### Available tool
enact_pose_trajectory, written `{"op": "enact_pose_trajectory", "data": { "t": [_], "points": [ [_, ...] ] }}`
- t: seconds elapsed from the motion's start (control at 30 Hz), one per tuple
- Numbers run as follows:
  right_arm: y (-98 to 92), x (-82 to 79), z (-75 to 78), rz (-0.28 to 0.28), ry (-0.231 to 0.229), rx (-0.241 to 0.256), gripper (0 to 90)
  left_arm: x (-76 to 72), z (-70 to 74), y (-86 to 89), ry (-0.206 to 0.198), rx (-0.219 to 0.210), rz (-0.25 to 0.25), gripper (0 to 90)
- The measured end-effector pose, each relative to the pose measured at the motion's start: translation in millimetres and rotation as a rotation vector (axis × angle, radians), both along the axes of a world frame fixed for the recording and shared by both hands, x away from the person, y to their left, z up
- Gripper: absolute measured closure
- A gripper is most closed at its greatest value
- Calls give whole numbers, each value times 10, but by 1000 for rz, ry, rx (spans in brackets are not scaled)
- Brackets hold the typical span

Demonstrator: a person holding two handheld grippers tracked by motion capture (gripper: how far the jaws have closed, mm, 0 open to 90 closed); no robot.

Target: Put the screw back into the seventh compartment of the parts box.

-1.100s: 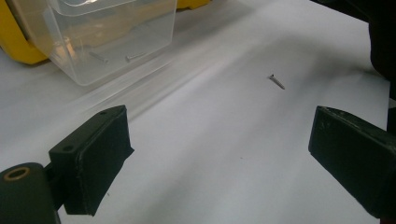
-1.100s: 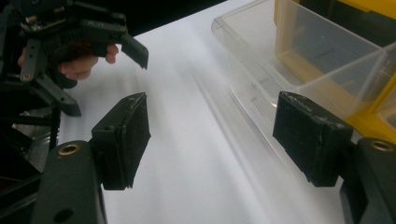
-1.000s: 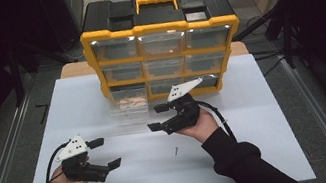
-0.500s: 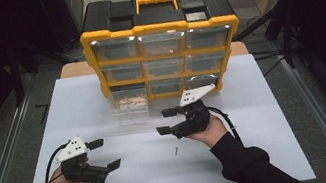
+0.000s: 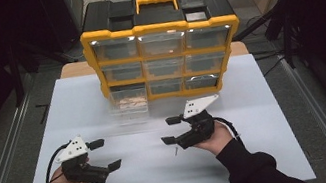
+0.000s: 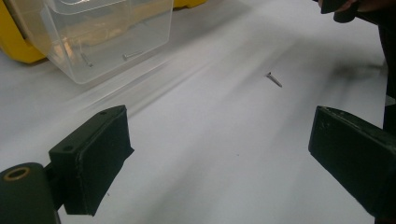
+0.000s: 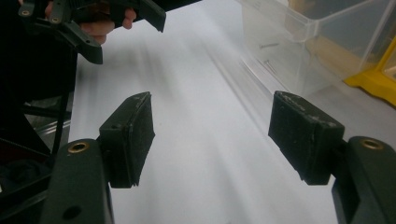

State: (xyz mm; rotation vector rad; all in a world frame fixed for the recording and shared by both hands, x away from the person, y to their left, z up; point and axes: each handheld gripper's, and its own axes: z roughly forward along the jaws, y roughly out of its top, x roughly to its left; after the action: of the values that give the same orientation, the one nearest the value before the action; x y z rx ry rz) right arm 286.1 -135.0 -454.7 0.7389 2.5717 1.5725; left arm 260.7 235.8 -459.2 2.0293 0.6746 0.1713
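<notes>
Layout around the right hand-held gripper (image 5: 170, 130)

A screw (image 5: 175, 150) lies on the tabletop (image 5: 267, 119) just below it; the pulled-out drawer (image 5: 127, 109) sits ahead-left, the organizer (image 5: 163, 56) behind, the left hand-held gripper (image 5: 105, 155) well apart leftward.

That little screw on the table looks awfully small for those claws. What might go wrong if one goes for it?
The small dark screw lies flat on the smooth white table, so the right claw's broad pads may slide over it or flick it away. The clear plastic drawer juts from the yellow organiser; a reaching claw might knock it.
</notes>
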Motion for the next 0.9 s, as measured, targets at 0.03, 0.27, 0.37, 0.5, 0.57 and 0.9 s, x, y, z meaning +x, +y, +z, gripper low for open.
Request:
{"op": "enact_pose_trajectory", "data": {
  "t": [0.03, 0.27, 0.37, 0.5, 0.57, 0.9],
  "points": [
    [-10, -7, -7, -5, 3, -8, 322, 0, 0, 0, 3, 2, 1, 55],
    [-29, -75, -83, -9, -3, -36, 330, -3, 2, -4, 1, 4, -3, 55],
    [-41, -91, -106, -6, 7, -39, 332, -2, 1, -1, 1, 4, -3, 55],
    [-54, -79, -121, 33, 14, -54, 341, -2, 0, -5, 2, 2, -6, 55],
    [-49, -57, -140, 51, 27, -61, 332, 1, -5, -9, -1, 1, -8, 55],
    [-48, 119, -219, 150, 29, -72, 324, 2, -11, -3, 7, 11, -4, 55]
  ]
}}
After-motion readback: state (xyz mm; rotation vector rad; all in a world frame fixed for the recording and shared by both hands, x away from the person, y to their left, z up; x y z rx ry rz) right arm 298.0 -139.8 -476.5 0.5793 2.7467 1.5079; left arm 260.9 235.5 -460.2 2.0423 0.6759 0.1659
